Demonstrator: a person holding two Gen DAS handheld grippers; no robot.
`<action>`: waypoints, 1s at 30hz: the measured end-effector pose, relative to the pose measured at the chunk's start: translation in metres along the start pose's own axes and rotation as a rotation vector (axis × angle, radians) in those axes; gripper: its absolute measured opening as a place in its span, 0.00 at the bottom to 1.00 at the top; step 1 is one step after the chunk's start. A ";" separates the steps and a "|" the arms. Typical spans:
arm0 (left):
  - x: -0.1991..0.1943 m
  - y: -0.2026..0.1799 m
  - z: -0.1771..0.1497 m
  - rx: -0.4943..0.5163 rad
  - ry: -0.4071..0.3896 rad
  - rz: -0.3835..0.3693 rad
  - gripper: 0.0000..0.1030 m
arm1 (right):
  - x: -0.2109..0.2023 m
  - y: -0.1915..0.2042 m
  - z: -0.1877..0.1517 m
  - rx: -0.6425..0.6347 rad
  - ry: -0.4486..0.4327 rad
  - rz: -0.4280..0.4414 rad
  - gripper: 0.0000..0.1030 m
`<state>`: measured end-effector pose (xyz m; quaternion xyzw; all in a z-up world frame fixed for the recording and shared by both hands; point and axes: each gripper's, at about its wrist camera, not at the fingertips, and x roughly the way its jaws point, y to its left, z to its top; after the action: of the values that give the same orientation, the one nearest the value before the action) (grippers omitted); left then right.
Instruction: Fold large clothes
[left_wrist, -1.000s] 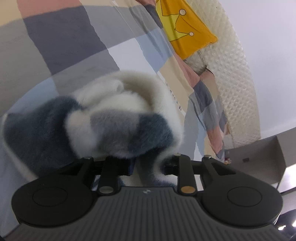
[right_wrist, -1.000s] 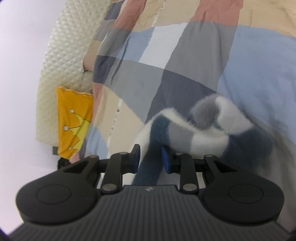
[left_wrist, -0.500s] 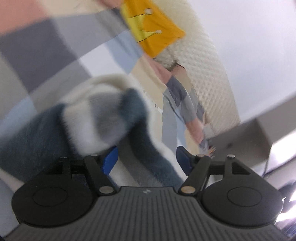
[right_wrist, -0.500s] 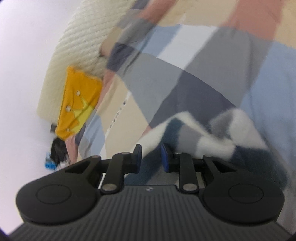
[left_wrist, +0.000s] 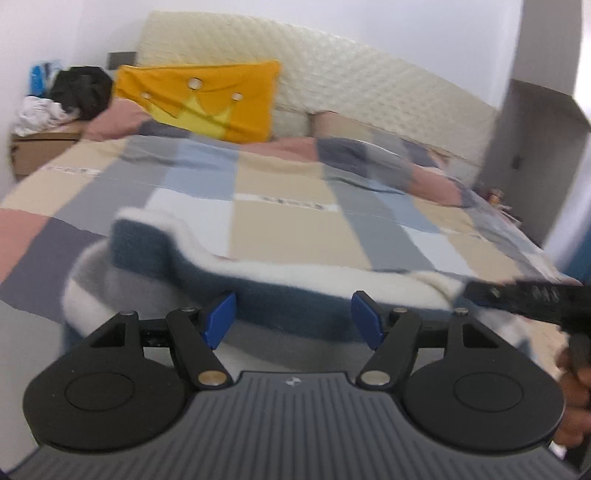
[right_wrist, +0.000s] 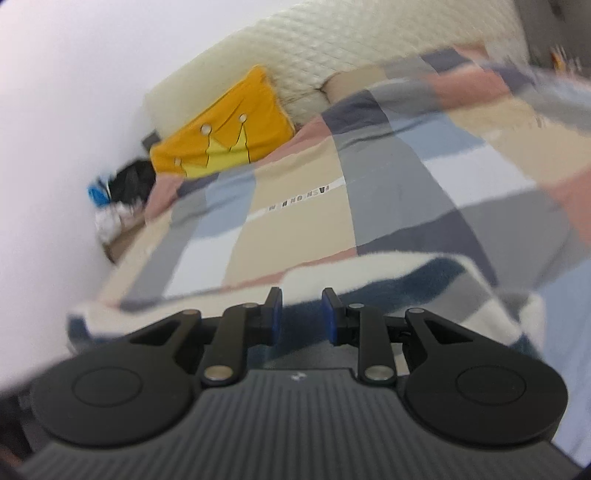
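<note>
A fleece garment (left_wrist: 295, 295) in navy, grey and white checks lies spread across the patchwork quilt (left_wrist: 295, 192) on the bed. My left gripper (left_wrist: 293, 319) hovers just over its near part with the blue pads wide apart, and no cloth is pinched between them. At the right edge of the left wrist view, my right gripper (left_wrist: 469, 290) meets the garment's white corner, a hand (left_wrist: 576, 387) behind it. In the right wrist view the right gripper (right_wrist: 301, 315) has its pads close together, with the navy fleece (right_wrist: 424, 295) running between them.
A yellow pillow with a crown (left_wrist: 207, 103) leans on the cream quilted headboard (left_wrist: 369, 85). A black bag and white clothes (left_wrist: 81, 92) sit on a bedside box at the far left. A grey cabinet (left_wrist: 535, 140) stands at the right.
My left gripper has let go of the fleece and opened wide. Both grippers have rolled to level and drawn back. The garment, bunched before, now lies stretched out flat.
</note>
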<state>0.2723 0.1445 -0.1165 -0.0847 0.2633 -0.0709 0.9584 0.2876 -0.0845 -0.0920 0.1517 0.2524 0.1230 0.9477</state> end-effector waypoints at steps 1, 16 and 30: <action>0.003 0.004 0.000 -0.009 -0.018 0.034 0.71 | 0.004 0.001 -0.001 -0.031 -0.005 -0.031 0.27; 0.083 0.076 0.007 -0.137 0.071 0.141 0.71 | 0.077 -0.020 0.010 -0.092 0.092 -0.150 0.24; 0.143 0.120 0.017 -0.193 0.224 0.159 0.70 | 0.124 -0.043 0.006 -0.034 0.158 -0.159 0.24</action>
<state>0.4143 0.2379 -0.1964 -0.1468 0.3799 0.0216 0.9130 0.4024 -0.0874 -0.1567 0.1048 0.3355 0.0631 0.9341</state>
